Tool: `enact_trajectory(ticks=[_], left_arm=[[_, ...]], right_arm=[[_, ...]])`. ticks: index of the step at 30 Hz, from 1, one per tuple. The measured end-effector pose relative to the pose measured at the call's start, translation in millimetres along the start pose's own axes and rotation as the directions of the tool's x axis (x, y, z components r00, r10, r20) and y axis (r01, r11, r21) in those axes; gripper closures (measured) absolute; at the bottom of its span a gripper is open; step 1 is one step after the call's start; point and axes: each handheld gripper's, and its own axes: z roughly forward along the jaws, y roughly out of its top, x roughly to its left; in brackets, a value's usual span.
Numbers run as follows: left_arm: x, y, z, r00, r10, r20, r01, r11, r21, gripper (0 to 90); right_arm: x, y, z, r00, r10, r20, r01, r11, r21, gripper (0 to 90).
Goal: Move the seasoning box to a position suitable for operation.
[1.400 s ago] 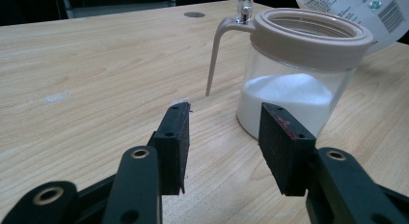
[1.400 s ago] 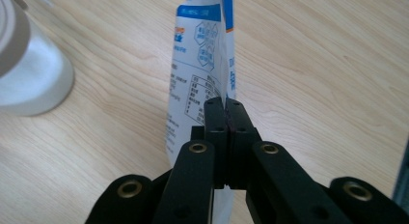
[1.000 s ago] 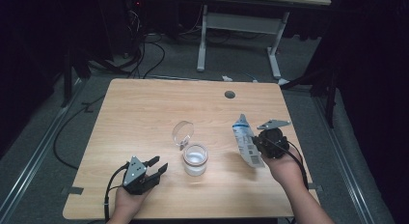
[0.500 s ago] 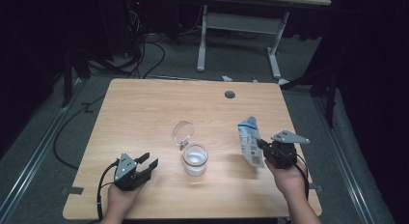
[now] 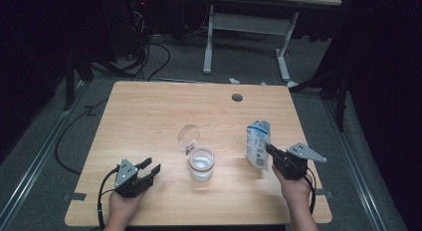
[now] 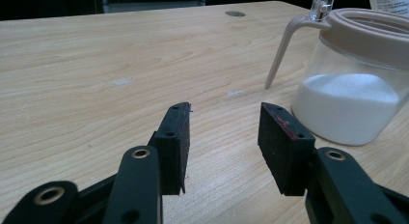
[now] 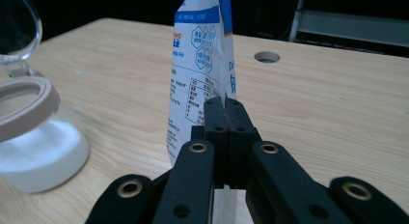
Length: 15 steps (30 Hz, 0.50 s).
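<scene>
My right gripper [image 5: 269,151] is shut on the side edge of a white and blue printed pouch [image 5: 258,143], which stands nearly upright at the table's right, its bottom at or just above the wood. In the right gripper view the jaws of that gripper [image 7: 225,106] pinch the pouch [image 7: 202,64] flat between them. A clear jar [image 5: 201,165] of white powder stands mid-table, its round lid [image 5: 189,136] hinged up and open. Front left, my left gripper [image 5: 151,167] rests open and empty; in its own view this gripper [image 6: 224,122] points past the jar [image 6: 352,98].
The wooden table [image 5: 149,116] has a round cable hole [image 5: 237,97] near its far edge. Behind it, a white desk frame [image 5: 244,37] and cables lie on the dark floor. The jar [image 7: 29,137] sits left of the pouch in the right gripper view.
The right hand has lowered the pouch and brought it from a tilt toward the jar to nearly upright, a little further right. The left gripper has barely moved.
</scene>
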Motion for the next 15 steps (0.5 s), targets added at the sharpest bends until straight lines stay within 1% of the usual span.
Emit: enact_trajectory(ticks=[1,2,3,4,5,7,8,9,10,11,12,13,15], left_arm=[[-0.8,-0.5,-0.7,1.0,0.004,-0.009,-0.004,1.0,-0.004,55.3],[-0.8,-0.5,-0.7,1.0,0.004,-0.009,-0.004,1.0,-0.004,55.3],[-0.8,-0.8,-1.3,0.9999,0.002,-0.012,-0.002,1.0,-0.009,55.3],[-0.9,-0.9,-1.5,0.9999,0.001,-0.016,-0.001,0.9999,-0.011,55.3],[-1.1,-1.2,-1.2,0.9997,0.001,-0.026,-0.002,1.0,-0.007,55.3],[-1.7,-1.2,-0.6,0.9995,0.005,-0.032,-0.005,1.0,-0.001,54.6],[-2.7,-1.4,0.0,0.9993,0.011,-0.036,-0.011,0.9999,0.003,54.6],[-5.0,-1.7,1.4,0.9987,0.03,-0.042,-0.029,0.9995,0.013,54.0],[-5.0,-1.7,1.4,0.9987,0.03,-0.042,-0.029,0.9995,0.013,53.8],[-7.2,-1.9,2.2,0.9977,0.052,-0.044,-0.051,0.9985,0.021,53.4],[-7.2,-1.9,2.2,0.9977,0.052,-0.044,-0.051,0.9985,0.021,53.2],[-8.3,-2.2,2.5,0.9973,0.061,-0.04,-0.06,0.9979,0.022,53.0],[-8.2,-2.3,2.7,0.9977,0.061,-0.031,-0.06,0.9979,0.023,52.6]], right_arm=[[-3.8,-4.1,2.3,0.9996,0.021,-0.018,-0.021,1.0,-0.022,90.0],[-3.8,-4.1,2.3,0.9996,0.021,-0.018,-0.021,1.0,-0.022,90.0],[-5.0,-7.8,1.9,0.9993,0.026,-0.025,-0.027,0.999,-0.044,90.0],[-5.4,-8.7,1.4,0.9993,0.026,-0.027,-0.028,0.998,-0.057,90.0],[-5.4,-8.1,1.3,0.9989,0.024,-0.04,-0.026,0.998,-0.057,90.0],[-4.8,-5.7,-1.8,0.9991,0.003,-0.041,-0.006,0.998,-0.069,90.0],[-4.8,-5.7,-1.8,0.9991,0.003,-0.041,-0.006,0.998,-0.069,90.0],[-6.9,-4.6,-5.6,0.9984,0.01,-0.055,-0.015,0.995,-0.094,90.0],[-6.9,-4.6,-5.6,0.9984,0.01,-0.055,-0.015,0.995,-0.094,90.0],[-7.9,-4.3,-8.1,0.9979,0.018,-0.061,-0.025,0.993,-0.113,90.0],[-7.9,-4.3,-8.1,0.9979,0.018,-0.061,-0.025,0.993,-0.113,90.0],[-7.8,-3.6,-8.9,0.9981,0.01,-0.061,-0.017,0.992,-0.121,90.0],[-7.4,-3.3,-8.8,0.9983,0.004,-0.058,-0.012,0.992,-0.124,90.0]])
